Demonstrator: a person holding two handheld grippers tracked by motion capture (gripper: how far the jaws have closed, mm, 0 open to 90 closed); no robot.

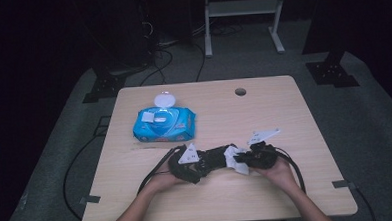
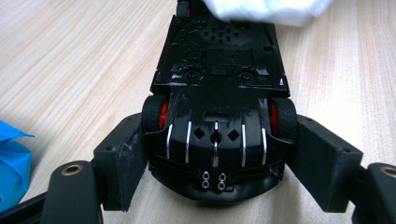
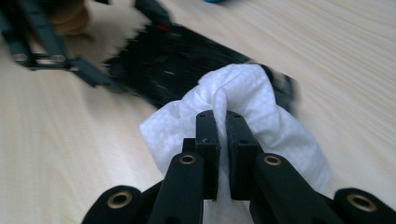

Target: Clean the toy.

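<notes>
Blue wipes pack (image 1: 163, 124) lies behind; left fingers (image 2: 212, 158) clamp the toy car (image 2: 219, 93), right fingers (image 3: 223, 140) pinch the wipe (image 3: 243, 102).

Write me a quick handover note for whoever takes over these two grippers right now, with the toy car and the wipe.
Left gripper: shut on the black toy car, which is turned underside up, jaws pressing its sides at one end.
Right gripper: shut on a bunched white wipe, pressed against the car's other end.
Wipes pack: lid open, on the table beyond the left hand.
Done: wipe pulled out, car gripped and flipped, wiping of the underside apparently in progress.
Left: probably finish the underside, set the car down, put the wipe aside.
</notes>
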